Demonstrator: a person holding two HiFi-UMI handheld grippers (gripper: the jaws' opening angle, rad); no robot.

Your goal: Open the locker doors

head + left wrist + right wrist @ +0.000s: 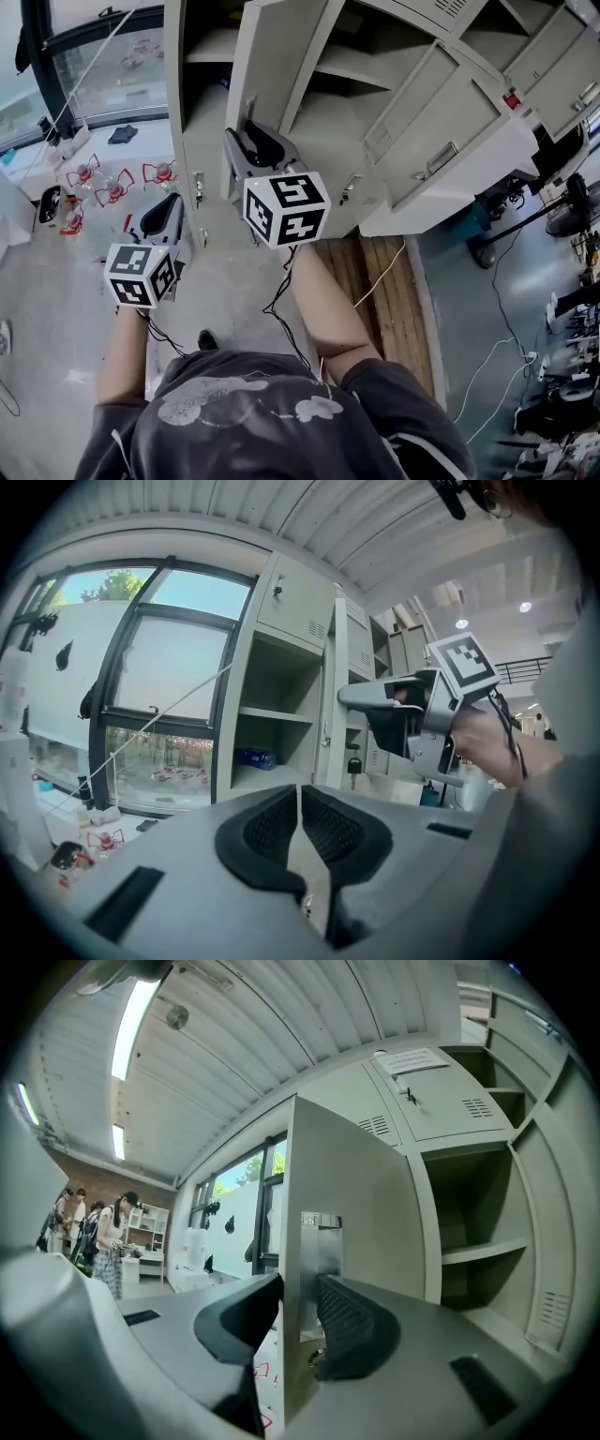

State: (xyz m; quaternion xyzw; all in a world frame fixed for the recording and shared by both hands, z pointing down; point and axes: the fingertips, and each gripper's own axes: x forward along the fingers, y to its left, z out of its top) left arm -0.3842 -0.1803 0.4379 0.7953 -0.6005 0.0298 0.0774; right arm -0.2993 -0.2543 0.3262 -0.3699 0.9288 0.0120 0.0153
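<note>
Right gripper — clamped on locker door edge.

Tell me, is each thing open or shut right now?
locker door, swung open, its edge between the right gripper's jaws.
right gripper, jaws closed on that door's edge.
left gripper, jaws together, nothing between them.
top locker door, shut.
</note>
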